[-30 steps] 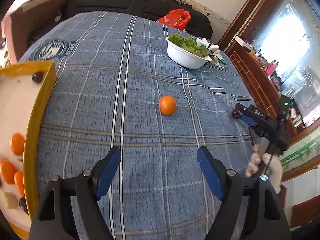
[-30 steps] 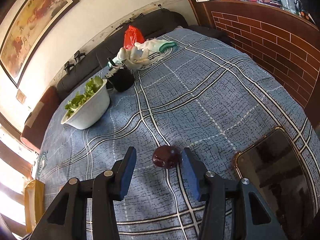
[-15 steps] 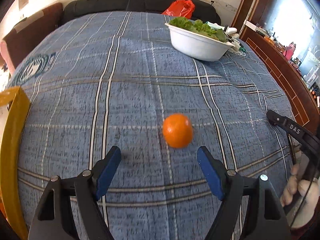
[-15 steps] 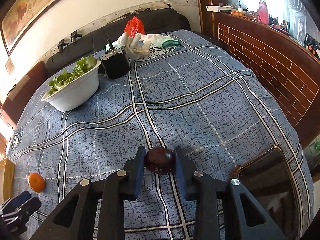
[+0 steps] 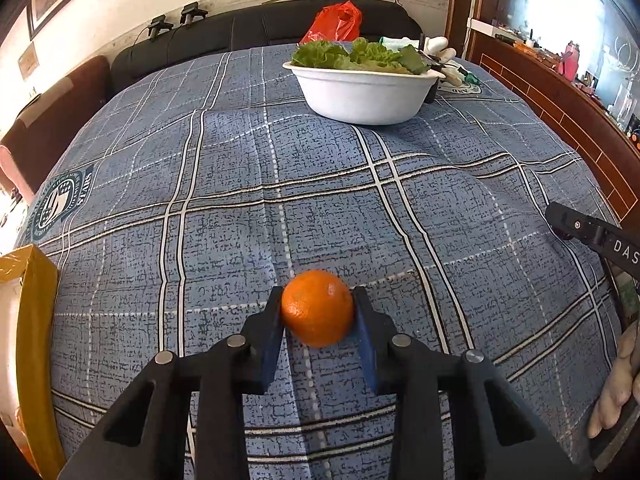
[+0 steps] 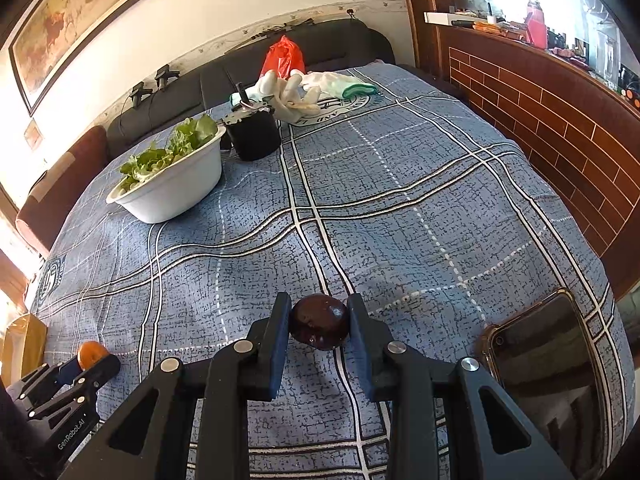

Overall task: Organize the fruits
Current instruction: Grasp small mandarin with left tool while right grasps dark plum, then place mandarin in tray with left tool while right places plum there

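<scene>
My left gripper [image 5: 317, 307] is shut on an orange [image 5: 317, 308] low over the blue plaid tablecloth; both blue pads press its sides. The orange also shows in the right wrist view [image 6: 90, 353], held by the left gripper [image 6: 86, 364] at the lower left. My right gripper [image 6: 319, 322] is shut on a dark red plum [image 6: 319, 322] just above the cloth. The right gripper's black finger shows at the right edge of the left wrist view [image 5: 592, 232]. A yellow tray [image 5: 34, 320] sits at the table's left edge.
A white bowl of lettuce [image 5: 366, 92] stands at the far side, with a black pot [image 6: 254, 136], white gloves [image 6: 304, 92] and a red bag [image 5: 334, 22] behind it. A phone [image 6: 540, 364] lies at the front right. A brick-pattern wall [image 6: 560, 128] runs along the right.
The left gripper moved forward to the orange and shut on it. The right gripper closed on the plum and holds it.
</scene>
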Demonstrator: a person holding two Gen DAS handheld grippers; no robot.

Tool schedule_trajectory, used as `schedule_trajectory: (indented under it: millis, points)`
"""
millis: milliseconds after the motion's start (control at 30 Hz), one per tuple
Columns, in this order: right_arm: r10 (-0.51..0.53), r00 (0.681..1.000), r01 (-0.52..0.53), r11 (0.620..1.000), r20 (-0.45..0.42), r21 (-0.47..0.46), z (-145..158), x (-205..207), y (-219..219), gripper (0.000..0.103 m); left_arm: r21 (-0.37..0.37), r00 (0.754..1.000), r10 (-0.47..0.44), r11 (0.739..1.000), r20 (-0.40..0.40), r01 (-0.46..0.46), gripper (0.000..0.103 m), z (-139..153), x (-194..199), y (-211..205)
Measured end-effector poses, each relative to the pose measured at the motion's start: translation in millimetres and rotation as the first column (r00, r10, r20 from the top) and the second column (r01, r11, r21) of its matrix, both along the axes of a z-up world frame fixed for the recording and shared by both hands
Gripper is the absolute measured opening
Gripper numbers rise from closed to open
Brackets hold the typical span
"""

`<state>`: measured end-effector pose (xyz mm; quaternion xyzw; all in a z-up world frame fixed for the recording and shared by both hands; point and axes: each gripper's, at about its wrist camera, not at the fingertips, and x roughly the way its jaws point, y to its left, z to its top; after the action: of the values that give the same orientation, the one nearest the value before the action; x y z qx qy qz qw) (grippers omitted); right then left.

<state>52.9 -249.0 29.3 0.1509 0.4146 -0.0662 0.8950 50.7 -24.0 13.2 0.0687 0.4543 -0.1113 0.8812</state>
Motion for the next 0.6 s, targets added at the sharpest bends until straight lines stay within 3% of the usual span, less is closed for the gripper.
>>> schedule_trajectory:
  millis: [200,467,600]
  points:
    - [0.042,0.998,-0.043,0.999,0.041,0.028,5,-4,6,0.031,-0.078,0.999,0.037,0.996,0.008,-0.037,0.031,21,-21,24]
    - [0.184,0.975,-0.208,0.951,0.122,0.228,10,-12,19,0.031,-0.194,0.986,0.165,0.969,0.039,-0.154,0.032,61,-72,91]
    - [0.231,0.966,-0.25,0.946,0.114,0.205,9,-18,44,0.031,-0.203,0.966,0.249,0.952,0.068,-0.231,0.032,76,-99,135]
